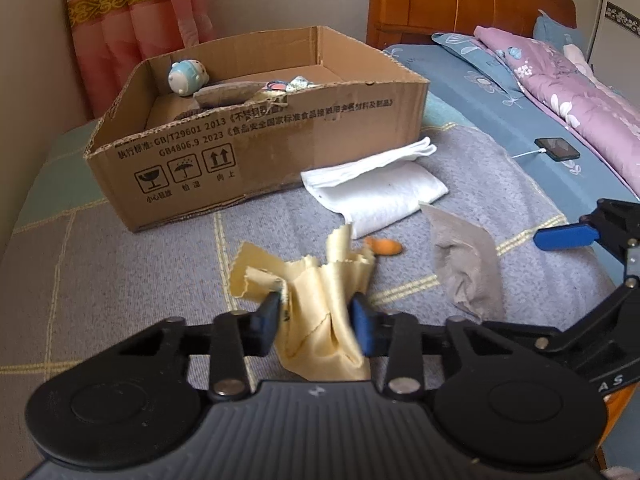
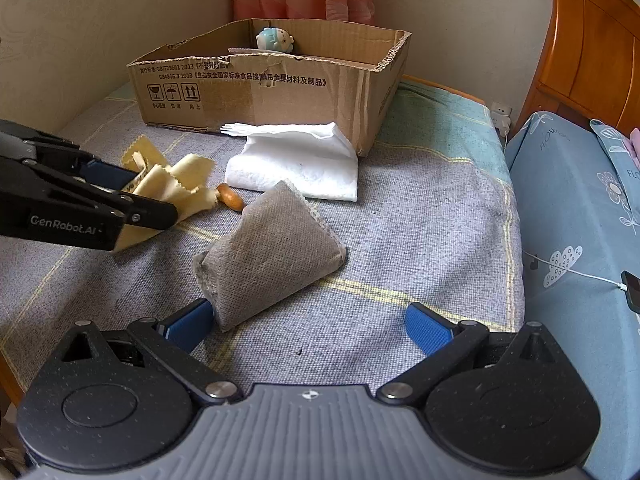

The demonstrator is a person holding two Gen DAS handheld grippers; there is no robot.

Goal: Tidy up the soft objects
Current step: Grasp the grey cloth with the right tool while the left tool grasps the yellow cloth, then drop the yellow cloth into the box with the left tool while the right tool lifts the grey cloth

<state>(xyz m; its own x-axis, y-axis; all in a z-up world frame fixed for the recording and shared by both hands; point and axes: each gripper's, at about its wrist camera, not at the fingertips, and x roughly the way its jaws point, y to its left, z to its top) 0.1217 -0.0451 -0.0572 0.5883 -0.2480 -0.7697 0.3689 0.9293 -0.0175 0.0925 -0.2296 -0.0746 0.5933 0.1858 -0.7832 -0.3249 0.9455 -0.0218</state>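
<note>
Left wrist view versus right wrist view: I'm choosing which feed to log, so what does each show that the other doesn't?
Only the left wrist view shows the purple floral quilt and the small items low inside the cardboard box. Only the right wrist view shows the wall socket and the right tool open around the grey cloth. Both show the left tool shut on the yellow cloth, the white towel, and the blue plush toy.

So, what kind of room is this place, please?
Most likely a bedroom: a wooden headboard stands behind a bed with a purple floral quilt, and a pink curtain hangs in the corner.
</note>
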